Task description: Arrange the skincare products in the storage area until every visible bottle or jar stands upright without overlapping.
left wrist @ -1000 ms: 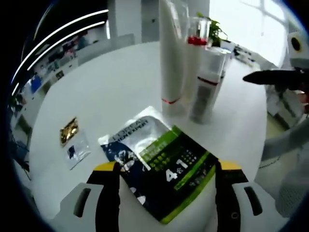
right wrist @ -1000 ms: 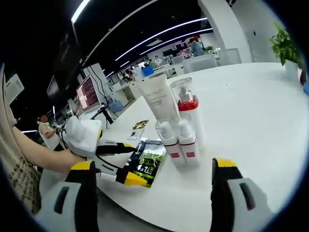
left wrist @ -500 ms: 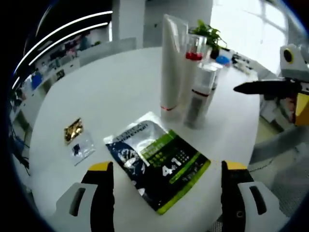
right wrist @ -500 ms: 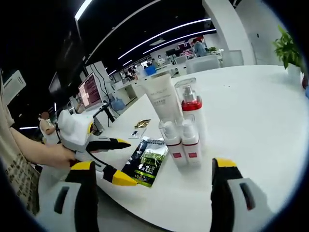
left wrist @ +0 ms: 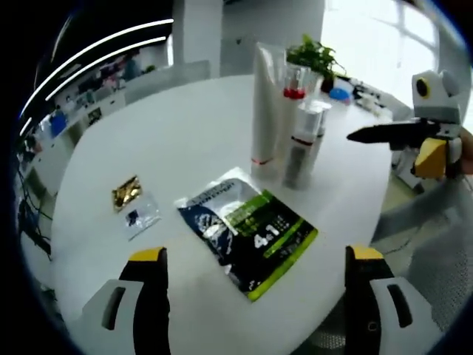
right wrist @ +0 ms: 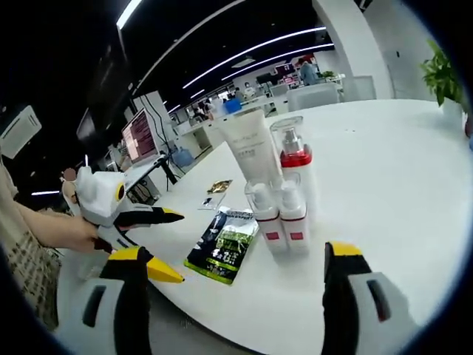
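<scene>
White table (left wrist: 185, 126), sachet (left wrist: 247, 230) ahead of jaws

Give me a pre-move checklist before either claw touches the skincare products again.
1. Left claw open, holding nothing: ok.
2. Right claw open, holding nothing: ok.
3. White tube, red-collared pump bottle and two small bottles upright: ok.
4. Green sachet standing: not ok, it lies flat on the table.
5. Sachet clear of the bottles: ok, a gap shows between them.
6. Two small packets overlapping: cannot tell; they lie flat, close together.
</scene>
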